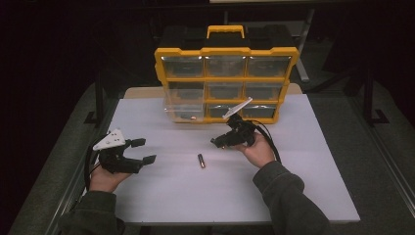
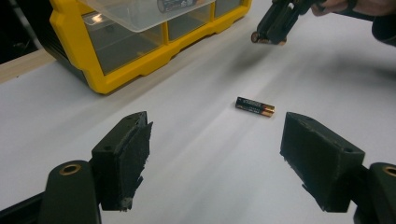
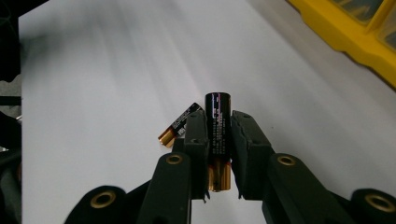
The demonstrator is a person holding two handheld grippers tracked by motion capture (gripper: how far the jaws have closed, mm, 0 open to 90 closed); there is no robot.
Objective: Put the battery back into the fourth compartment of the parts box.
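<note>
Right now the person is picking up batteries and, I think, putting them away in the yellow organizer box point(image 1: 226, 51) at the back of the white worktop point(image 1: 303, 186). One clear drawer point(image 1: 183, 110) at the bottom left of the box is pulled out, and something small lies in it.

The right claw point(image 3: 219, 133) is pressed tight on a battery point(image 3: 217, 126). That battery stands up between the two black jaws, dark end up and gold end down. In the high view the right claw point(image 1: 226, 139) is up off the worktop, between the box and the middle of the worktop.

A second battery point(image 1: 201, 160) lies flat on the worktop, on its own, between the two hands. The left claw point(image 2: 215, 154) is spread wide and holds nothing. It points at that battery point(image 2: 255, 106) but is not touching it.

Next, I think the right claw has to carry its battery over the pulled-out drawer and let go there. The left claw would have to move forward, come down around the lying battery and squeeze it across its thin side so it does not roll away.
</note>
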